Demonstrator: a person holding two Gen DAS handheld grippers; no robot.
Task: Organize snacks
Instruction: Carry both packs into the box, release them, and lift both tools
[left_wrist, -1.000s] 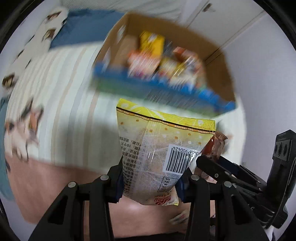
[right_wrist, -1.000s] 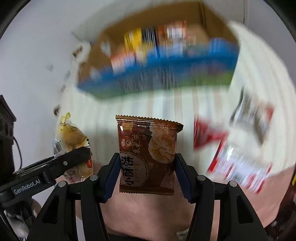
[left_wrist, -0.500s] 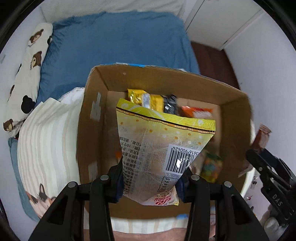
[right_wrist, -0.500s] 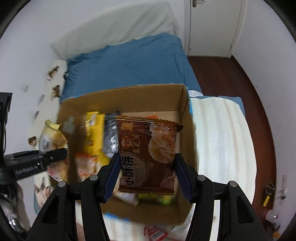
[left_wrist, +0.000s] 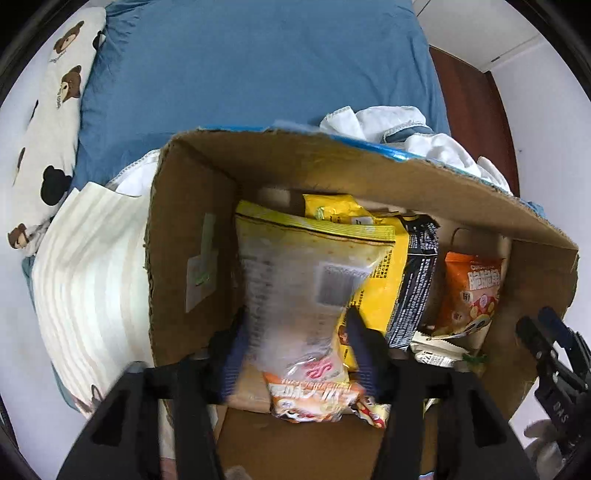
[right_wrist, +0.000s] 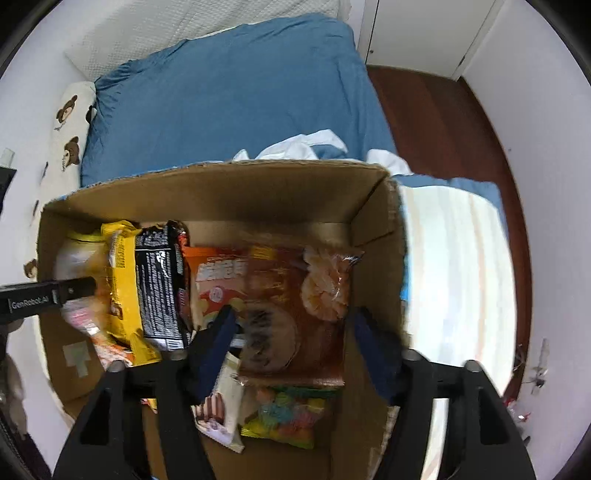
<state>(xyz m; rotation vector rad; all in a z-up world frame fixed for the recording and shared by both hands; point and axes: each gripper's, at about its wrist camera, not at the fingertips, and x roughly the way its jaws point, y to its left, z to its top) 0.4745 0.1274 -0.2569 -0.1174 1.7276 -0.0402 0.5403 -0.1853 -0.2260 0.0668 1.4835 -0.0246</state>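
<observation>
An open cardboard box (left_wrist: 192, 236) (right_wrist: 273, 192) sits on the bed and holds several snack packs. My left gripper (left_wrist: 295, 343) has its jaws apart around a yellow-topped clear snack bag (left_wrist: 295, 280), which hangs blurred at the box's left side. My right gripper (right_wrist: 291, 343) has its jaws apart around a brown pastry pack (right_wrist: 291, 295), blurred, at the box's right side. Yellow and black packs (right_wrist: 147, 284) stand upright in the middle. An orange pack (left_wrist: 471, 288) stands beside them. The left gripper also shows in the right wrist view (right_wrist: 74, 290).
A blue duvet (right_wrist: 236, 92) lies beyond the box. A striped cream blanket (left_wrist: 88, 273) (right_wrist: 458, 266) lies under and beside it. A bear-print pillow (left_wrist: 48, 122) is at the left, crumpled white cloth (left_wrist: 406, 129) is behind the box, and dark wood floor (right_wrist: 443, 118) is on the right.
Both grippers came down into the box with their packs. The jaws of both have spread apart, and the yellow bag and brown pack now look blurred and lower between them.
</observation>
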